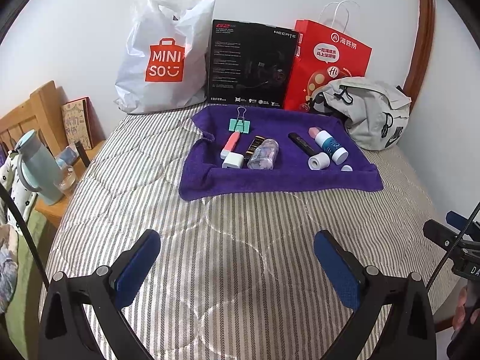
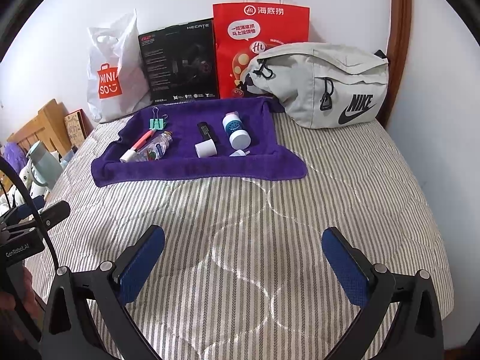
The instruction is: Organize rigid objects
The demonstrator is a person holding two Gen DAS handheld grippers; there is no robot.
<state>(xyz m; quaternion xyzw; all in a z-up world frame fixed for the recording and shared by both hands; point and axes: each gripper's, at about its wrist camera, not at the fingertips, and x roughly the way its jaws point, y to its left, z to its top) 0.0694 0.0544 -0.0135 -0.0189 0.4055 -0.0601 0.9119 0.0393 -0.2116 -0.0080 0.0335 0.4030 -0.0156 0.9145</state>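
Both claws spread wide, pinching nothing, low over the striped bedcover [image 1: 240,270]: left gripper [image 1: 237,267], right gripper [image 2: 243,265]. Straight ahead and well apart, on the purple towel [image 1: 279,180], a scatter of small rigid items. To the left: mint binder clip [image 1: 240,125], pink pen [image 1: 230,145], clear bottle [image 1: 264,153], white charger [image 1: 232,161]. To the right: black tube [image 1: 301,143], white cap [image 1: 318,161], blue-white bottle [image 2: 236,130]. Long axes mostly running away from the claws, slightly fanned. Left claw nearer the clip side, right nearer the bottle. Raised towel fold along the near edge, possibly a snag. Grey Nike bag [image 2: 318,87] close beside the towel's right corner; bags and box behind.
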